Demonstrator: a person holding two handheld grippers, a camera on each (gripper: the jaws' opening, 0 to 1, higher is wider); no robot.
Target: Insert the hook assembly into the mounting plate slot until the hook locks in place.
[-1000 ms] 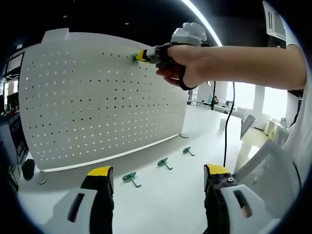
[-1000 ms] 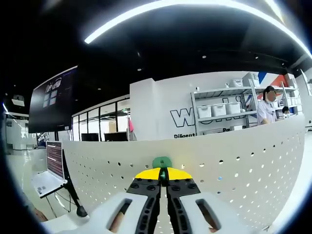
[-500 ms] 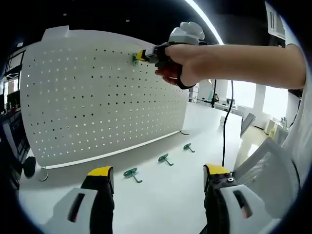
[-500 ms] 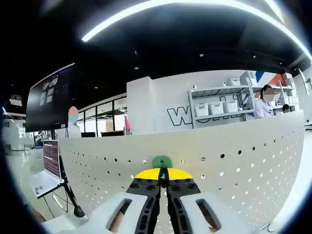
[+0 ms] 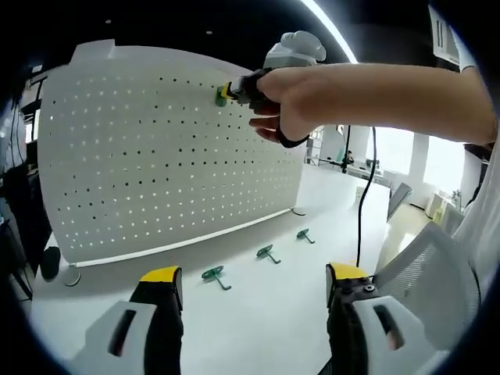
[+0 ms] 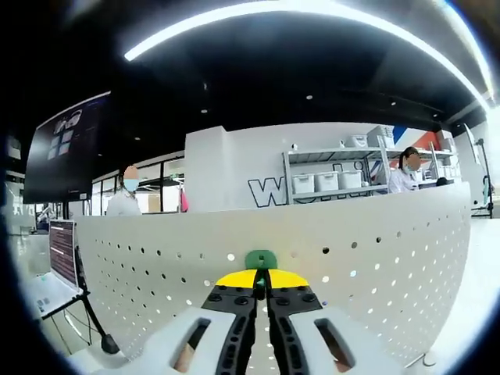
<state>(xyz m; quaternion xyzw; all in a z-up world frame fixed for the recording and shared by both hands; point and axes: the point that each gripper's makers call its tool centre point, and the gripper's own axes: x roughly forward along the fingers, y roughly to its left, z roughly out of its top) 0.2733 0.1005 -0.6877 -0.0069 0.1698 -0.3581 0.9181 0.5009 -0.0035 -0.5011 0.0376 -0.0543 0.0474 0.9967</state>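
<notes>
A white pegboard stands upright on the white table. My right gripper comes in from the right of the left gripper view, held by a hand, and is shut on a green hook pressed against the board near its top edge. In the right gripper view the same green hook sits between the shut yellow-tipped jaws, right at the pegboard. Three more green hooks lie in a row on the table before the board. My left gripper stands open low over the table, holding nothing.
A black cable hangs down from the right hand toward the table. The person's forearm crosses the upper right. A laptop on a stand, people and shelves lie beyond the board.
The right gripper with its hook has shifted slightly up along the top of the board. Both views have drifted a little; the left gripper stays open.
</notes>
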